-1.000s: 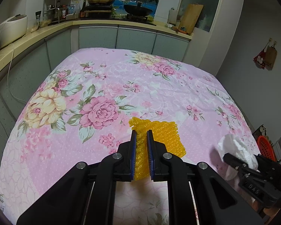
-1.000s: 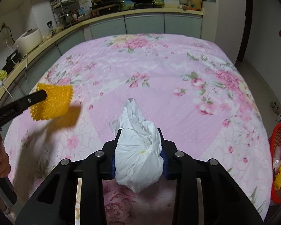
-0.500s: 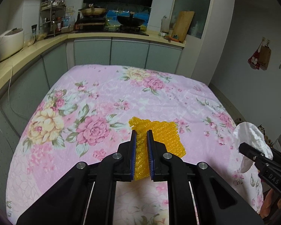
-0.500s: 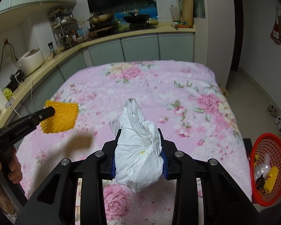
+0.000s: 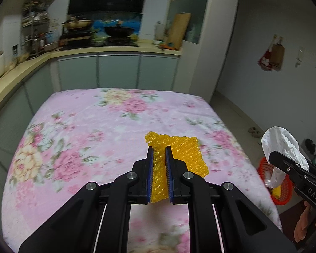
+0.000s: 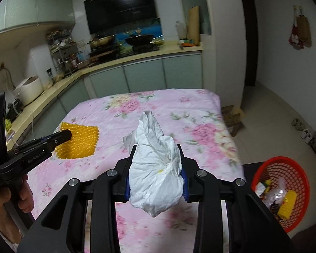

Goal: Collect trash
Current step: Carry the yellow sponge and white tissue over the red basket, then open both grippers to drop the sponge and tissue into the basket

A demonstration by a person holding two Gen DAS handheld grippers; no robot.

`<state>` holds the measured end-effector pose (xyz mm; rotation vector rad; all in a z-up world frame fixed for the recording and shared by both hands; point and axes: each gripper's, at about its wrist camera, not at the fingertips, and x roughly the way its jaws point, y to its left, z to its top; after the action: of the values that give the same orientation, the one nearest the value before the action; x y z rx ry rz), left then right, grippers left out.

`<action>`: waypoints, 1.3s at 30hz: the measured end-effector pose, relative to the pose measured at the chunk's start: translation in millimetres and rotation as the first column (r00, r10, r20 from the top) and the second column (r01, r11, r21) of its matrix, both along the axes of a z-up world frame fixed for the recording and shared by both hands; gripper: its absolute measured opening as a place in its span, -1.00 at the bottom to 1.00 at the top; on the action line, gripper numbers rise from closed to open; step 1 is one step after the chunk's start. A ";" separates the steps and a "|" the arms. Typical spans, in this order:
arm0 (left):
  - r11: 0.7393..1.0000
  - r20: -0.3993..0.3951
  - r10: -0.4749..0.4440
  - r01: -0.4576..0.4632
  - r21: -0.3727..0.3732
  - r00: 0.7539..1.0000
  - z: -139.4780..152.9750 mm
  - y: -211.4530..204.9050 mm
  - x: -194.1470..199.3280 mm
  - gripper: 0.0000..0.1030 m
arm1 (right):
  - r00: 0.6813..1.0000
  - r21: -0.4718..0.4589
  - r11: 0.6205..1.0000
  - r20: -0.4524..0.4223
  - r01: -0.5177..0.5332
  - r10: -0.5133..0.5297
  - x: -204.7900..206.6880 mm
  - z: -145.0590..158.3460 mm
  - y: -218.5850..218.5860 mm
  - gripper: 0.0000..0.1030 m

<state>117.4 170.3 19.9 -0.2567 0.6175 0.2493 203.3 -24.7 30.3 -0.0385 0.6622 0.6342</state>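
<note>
My left gripper is shut on a yellow bubble-wrap sheet and holds it in the air over the floral table; it also shows in the right wrist view. My right gripper is shut on a crumpled white paper wad, also held above the table, and seen in the left wrist view at the right. A red mesh basket with several bits of trash stands on the floor to the right of the table.
The table has a pink floral cloth. Kitchen counters run behind and to the left, with a rice cooker. A cardboard box and shoes lie on the floor at right.
Both grippers have risen and pulled back from the table with their loads still held. The red basket has come more fully into the right wrist view.
</note>
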 end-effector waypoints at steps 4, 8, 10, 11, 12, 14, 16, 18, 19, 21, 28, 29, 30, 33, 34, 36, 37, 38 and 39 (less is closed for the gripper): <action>0.997 0.000 -0.075 0.075 -0.019 0.997 1.8 -27.5 24.6 -0.80 | 0.998 0.003 0.998 0.009 0.069 -0.069 11.3 3.6 -32.3 -0.36; 0.984 -0.010 -0.171 0.170 -0.046 0.985 -0.8 -64.5 54.2 -0.80 | 0.988 -0.004 0.988 0.011 0.154 -0.154 23.7 3.1 -70.0 -0.36; 0.975 -0.019 -0.218 0.217 -0.055 0.976 -3.9 -85.3 68.4 -0.80 | 0.978 -0.010 0.978 0.003 0.207 -0.207 30.9 0.7 -93.4 -0.36; 0.967 -0.025 -0.248 0.246 -0.060 0.968 -6.1 -98.8 76.9 -0.80 | 0.971 -0.016 0.971 0.001 0.240 -0.240 34.9 -1.0 -108.0 -0.36; 0.959 -0.031 -0.278 0.275 -0.062 0.960 -8.6 -112.4 84.2 -0.80 | 0.966 -0.021 0.965 -0.001 0.260 -0.260 37.4 -2.7 -116.8 -0.35; 0.945 -0.043 -0.325 0.323 -0.059 0.945 -13.5 -136.8 96.4 -0.80 | 0.952 -0.033 0.952 -0.012 0.305 -0.306 43.3 -8.0 -137.5 -0.36; 0.927 -0.058 -0.374 0.370 -0.062 0.926 -19.1 -161.0 107.3 -0.80 | 0.935 -0.052 0.934 -0.023 0.353 -0.355 49.6 -14.0 -159.3 -0.35; 0.905 -0.081 -0.424 0.419 -0.072 0.902 -26.3 -188.1 121.2 -0.80 | 0.917 -0.070 0.917 -0.042 0.393 -0.397 56.3 -21.2 -178.7 -0.35; 0.897 -0.090 -0.441 0.435 -0.076 0.893 -29.6 -195.4 127.4 -0.80 | 0.909 -0.080 0.909 -0.049 0.409 -0.413 59.1 -24.6 -185.8 -0.36; 0.876 -0.112 -0.481 0.475 -0.082 0.869 -37.7 -218.3 140.0 -0.80 | 0.895 -0.099 0.895 -0.067 0.434 -0.441 65.7 -32.5 -199.3 -0.35; 0.818 -0.197 -0.575 0.561 -0.128 0.794 -72.4 -270.7 167.7 -0.78 | 0.866 -0.132 0.877 -0.148 0.462 -0.478 85.2 -62.2 -223.9 -0.29; 0.814 -0.205 -0.581 0.567 -0.128 0.788 -77.1 -274.6 169.6 -0.75 | 0.864 -0.120 0.881 -0.173 0.458 -0.473 87.9 -66.3 -226.3 -0.22; 0.811 -0.216 -0.585 0.570 -0.132 0.782 -82.3 -277.2 171.8 -0.71 | 0.862 -0.100 0.884 -0.197 0.457 -0.468 89.8 -69.9 -229.0 -0.01; 0.816 -0.234 -0.578 0.560 -0.142 0.782 -92.0 -278.9 174.0 -0.34 | 0.846 -0.042 0.878 -0.250 0.477 -0.471 92.4 -71.6 -236.7 0.42; 0.819 -0.232 -0.574 0.556 -0.142 0.785 -92.5 -278.2 174.2 -0.13 | 0.842 -0.026 0.876 -0.264 0.481 -0.470 93.2 -72.1 -238.8 0.43; 0.822 -0.224 -0.569 0.551 -0.145 0.791 -92.9 -275.2 172.5 0.09 | 0.841 -0.015 0.874 -0.267 0.485 -0.471 92.9 -70.2 -239.2 0.43; 0.823 -0.221 -0.568 0.549 -0.146 0.793 -92.3 -273.6 172.7 0.23 | 0.841 -0.013 0.873 -0.265 0.487 -0.473 92.3 -69.0 -238.9 0.43; 0.825 -0.217 -0.565 0.546 -0.145 0.796 -91.1 -271.4 171.6 0.31 | 0.841 -0.012 0.873 -0.262 0.488 -0.474 90.9 -67.7 -239.1 0.43; 0.829 -0.213 -0.559 0.541 -0.140 0.802 -89.1 -268.4 169.3 0.41 | 0.841 -0.010 0.872 -0.257 0.490 -0.476 88.1 -65.7 -239.0 0.43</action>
<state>286.7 -98.1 -69.2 -0.1044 0.9226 -0.3149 291.3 -263.8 -35.4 0.2618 0.8618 0.1636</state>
